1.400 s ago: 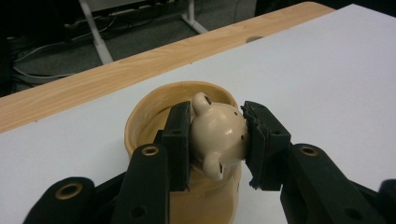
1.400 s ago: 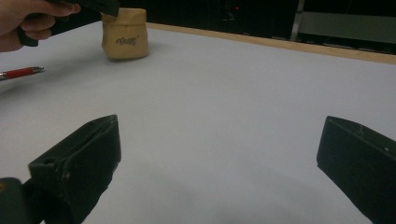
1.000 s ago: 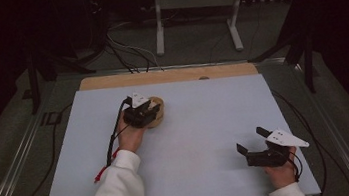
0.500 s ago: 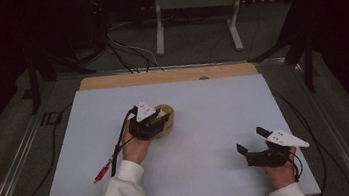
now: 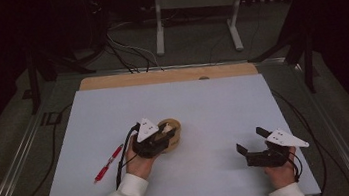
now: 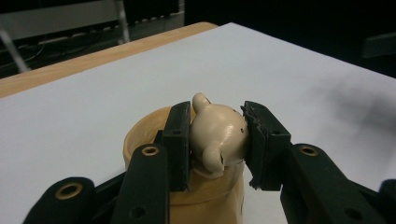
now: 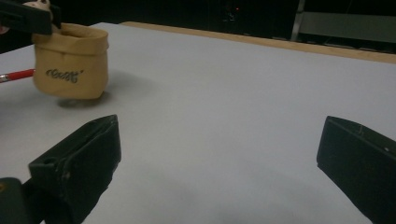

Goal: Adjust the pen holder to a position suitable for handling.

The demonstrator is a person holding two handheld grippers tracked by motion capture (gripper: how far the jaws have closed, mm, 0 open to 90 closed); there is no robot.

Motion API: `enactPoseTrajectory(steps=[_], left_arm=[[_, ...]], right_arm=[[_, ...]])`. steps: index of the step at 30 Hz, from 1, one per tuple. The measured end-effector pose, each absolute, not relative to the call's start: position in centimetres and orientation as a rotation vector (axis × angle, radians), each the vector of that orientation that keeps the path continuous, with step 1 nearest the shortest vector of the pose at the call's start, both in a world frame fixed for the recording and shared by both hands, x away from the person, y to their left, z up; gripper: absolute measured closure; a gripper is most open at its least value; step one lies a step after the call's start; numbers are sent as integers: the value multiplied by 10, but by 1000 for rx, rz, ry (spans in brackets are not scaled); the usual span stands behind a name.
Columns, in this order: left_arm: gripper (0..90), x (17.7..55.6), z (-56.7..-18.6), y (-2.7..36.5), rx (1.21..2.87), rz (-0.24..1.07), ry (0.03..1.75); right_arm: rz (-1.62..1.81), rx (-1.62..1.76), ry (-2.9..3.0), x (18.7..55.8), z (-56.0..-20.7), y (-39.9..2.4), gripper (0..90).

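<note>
My left gripper [image 6: 218, 142] clamps the beige figurine [image 6: 220, 135] atop the tan cup [image 7: 71, 60]; my right gripper [image 7: 219, 163], nearer right, gapes wide.

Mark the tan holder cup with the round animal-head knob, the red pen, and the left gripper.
tan holder cup with the round animal-head knob [image 7: 70, 70]: right gripper view, side wall by the lettering.
red pen [image 5: 108, 163]: high view, mid-barrel.
left gripper [image 6: 218, 140]: left gripper view, between the fingertips, clamped on the knob.
</note>
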State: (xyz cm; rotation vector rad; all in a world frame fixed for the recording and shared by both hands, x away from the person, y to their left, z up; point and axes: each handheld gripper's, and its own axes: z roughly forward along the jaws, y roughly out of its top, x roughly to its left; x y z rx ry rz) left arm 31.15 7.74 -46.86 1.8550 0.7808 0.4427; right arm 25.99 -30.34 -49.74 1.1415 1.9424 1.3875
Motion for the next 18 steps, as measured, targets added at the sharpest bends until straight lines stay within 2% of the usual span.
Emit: enactPoseTrajectory(steps=[13, 18], left_arm=[[638, 299, -478, 84, 1893, 380, 760], [543, 297, -479, 82, 1926, 384, 770]], right_arm=[[1390, 1145, 1942, 260, -497, -303, 3], [1390, 1151, 1937, 261, -498, -304, 3]])
